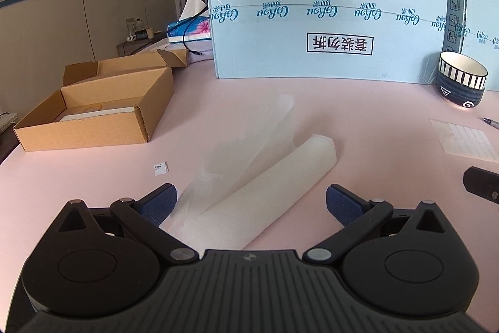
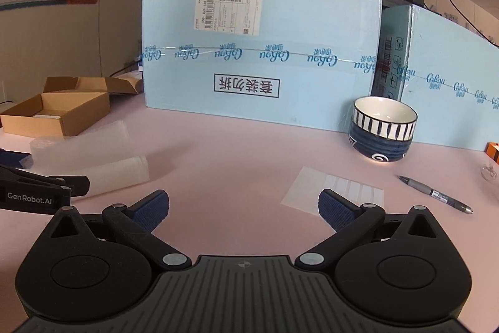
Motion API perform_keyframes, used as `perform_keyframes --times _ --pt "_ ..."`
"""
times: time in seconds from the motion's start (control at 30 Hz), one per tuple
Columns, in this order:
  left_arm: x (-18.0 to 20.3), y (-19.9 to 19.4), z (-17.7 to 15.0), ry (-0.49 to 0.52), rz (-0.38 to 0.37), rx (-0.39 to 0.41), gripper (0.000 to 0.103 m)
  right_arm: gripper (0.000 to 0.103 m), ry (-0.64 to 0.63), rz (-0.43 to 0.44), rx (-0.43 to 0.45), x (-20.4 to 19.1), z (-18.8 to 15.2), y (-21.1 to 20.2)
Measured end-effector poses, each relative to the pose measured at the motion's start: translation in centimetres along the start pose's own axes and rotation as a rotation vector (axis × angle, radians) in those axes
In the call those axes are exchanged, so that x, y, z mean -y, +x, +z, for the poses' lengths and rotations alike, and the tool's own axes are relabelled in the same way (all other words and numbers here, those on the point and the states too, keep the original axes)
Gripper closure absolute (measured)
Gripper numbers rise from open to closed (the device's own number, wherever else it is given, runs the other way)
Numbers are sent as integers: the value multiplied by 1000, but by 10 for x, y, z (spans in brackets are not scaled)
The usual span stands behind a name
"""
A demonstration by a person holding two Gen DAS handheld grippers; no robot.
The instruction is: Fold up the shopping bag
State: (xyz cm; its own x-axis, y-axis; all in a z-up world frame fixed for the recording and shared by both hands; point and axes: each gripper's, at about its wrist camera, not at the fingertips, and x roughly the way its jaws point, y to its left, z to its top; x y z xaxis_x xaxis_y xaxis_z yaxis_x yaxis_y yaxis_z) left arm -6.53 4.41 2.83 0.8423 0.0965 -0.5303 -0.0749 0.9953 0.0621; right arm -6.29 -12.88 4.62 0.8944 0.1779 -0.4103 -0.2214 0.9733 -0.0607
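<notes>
Translucent white plastic, that's the shopping bag (image 1: 265, 177), lying flattened and partly folded lengthwise on the pink surface (image 1: 93, 177) right ahead of the left gripper (image 1: 251, 202), which is hovering spread wide, gripping nothing. From the right wrist, the right gripper (image 2: 243, 208) is also gaping empty, with the bag off to its left. I'd guess it's mid-fold; next someone's needing to pinch an end and double it over.
</notes>
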Motion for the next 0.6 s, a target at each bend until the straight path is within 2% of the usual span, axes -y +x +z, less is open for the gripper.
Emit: perform_keyframes --times 0.07,0.1,0.23,0.3,0.4,0.47,0.53,0.6 --pt "-6 -6 0 2 4 2 12 0 -26 48 29 -12 8 1" --pt "-10 -9 -1 3 8 4 14 0 -39 66 39 -19 12 2" --pt "-27 -13 -6 -16 8 -7 22 0 -93 49 90 -44 22 5" --pt "-37 -18 -10 -30 -7 -6 24 0 -110 69 114 -55 25 6" --pt "-44 -25 -17 -37 -28 -2 26 3 -98 107 99 -64 30 14" --pt "-50 -32 -24 -32 -44 -3 26 9 -101 128 79 -70 32 22" --pt "-56 -41 -31 -31 -57 0 26 29 -118 147 49 -77 33 32" --pt "-62 -44 -35 -40 -67 10 26 41 -106 187 -3 -83 33 45"
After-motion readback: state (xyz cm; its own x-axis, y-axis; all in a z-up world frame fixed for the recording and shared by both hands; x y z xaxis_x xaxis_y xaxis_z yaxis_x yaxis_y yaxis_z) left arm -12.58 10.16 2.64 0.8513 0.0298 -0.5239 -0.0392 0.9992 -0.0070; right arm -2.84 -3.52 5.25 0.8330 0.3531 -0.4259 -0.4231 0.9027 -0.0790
